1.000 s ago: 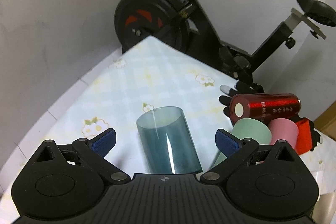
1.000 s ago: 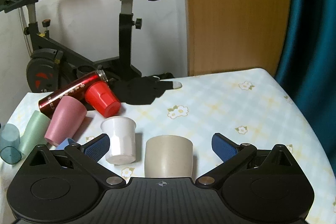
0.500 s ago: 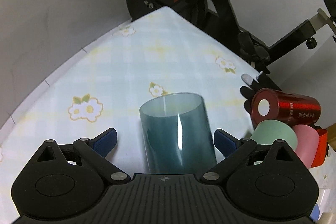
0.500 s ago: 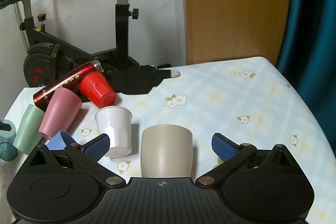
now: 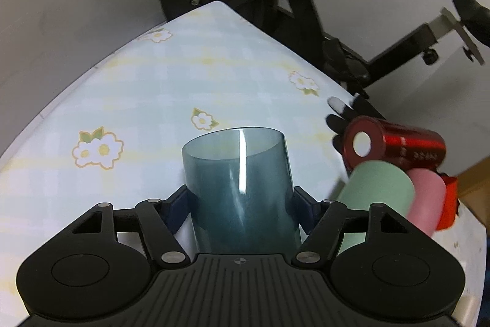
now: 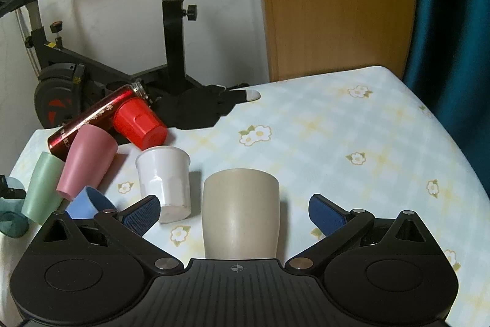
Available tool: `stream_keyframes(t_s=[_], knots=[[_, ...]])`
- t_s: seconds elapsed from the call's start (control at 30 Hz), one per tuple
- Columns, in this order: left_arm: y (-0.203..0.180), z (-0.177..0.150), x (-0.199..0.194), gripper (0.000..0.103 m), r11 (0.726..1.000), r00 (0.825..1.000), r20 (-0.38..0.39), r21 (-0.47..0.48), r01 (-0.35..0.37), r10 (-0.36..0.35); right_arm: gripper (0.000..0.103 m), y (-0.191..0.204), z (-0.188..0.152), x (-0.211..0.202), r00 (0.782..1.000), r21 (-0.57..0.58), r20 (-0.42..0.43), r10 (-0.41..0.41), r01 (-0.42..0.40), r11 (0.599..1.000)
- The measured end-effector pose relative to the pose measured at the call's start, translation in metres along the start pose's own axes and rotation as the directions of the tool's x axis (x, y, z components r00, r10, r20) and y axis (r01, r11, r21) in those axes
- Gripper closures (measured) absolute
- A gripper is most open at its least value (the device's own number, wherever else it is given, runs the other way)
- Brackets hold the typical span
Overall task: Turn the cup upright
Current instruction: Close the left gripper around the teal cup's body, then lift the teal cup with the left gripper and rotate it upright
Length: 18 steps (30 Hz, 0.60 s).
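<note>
A translucent teal cup (image 5: 239,189) sits between the blue pads of my left gripper (image 5: 240,206), which is shut on its sides; the cup's open rim points away from me over the flowered tablecloth (image 5: 190,66). My right gripper (image 6: 234,212) is open, its pads either side of an upright beige cup (image 6: 240,212) without touching it. The teal cup also shows at the far left of the right wrist view (image 6: 10,221).
Lying cups are clustered together: green (image 6: 41,189), pink (image 6: 87,160), red (image 6: 139,123), light blue (image 6: 85,206), plus a red flask (image 6: 95,120). A white cup (image 6: 165,178) stands upright. A black glove (image 6: 199,108) lies behind. An exercise bike (image 6: 174,20) stands past the table edge.
My left gripper has moved forward around the teal cup and closed on it. My right gripper has moved closer to the beige cup and stays open.
</note>
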<state>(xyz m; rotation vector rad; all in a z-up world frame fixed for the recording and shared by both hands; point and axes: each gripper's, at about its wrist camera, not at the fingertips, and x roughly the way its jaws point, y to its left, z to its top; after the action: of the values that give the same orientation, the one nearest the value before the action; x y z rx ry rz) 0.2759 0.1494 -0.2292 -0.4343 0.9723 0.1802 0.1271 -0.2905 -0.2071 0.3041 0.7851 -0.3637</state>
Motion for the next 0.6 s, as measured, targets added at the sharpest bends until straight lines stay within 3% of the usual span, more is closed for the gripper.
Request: stream_keyframes(t_s=[0.3,0.6], knots=[[0.003,-0.015,-0.038,0.033,0.999,1.0,0.007,0.052,0.008,-0.008,0.0,0.0,-0.006,-0.02,1.0,0.014,-0.005,0.027,-0.027,1.0],[-0.008,-0.063,-0.089,0.033,0.989,0.998,-0.017,0.14,0.056,-0.054,0.0,-0.004,-0.018,-0.058,0.998,0.021,0.014,0.06,-0.061,0.998]])
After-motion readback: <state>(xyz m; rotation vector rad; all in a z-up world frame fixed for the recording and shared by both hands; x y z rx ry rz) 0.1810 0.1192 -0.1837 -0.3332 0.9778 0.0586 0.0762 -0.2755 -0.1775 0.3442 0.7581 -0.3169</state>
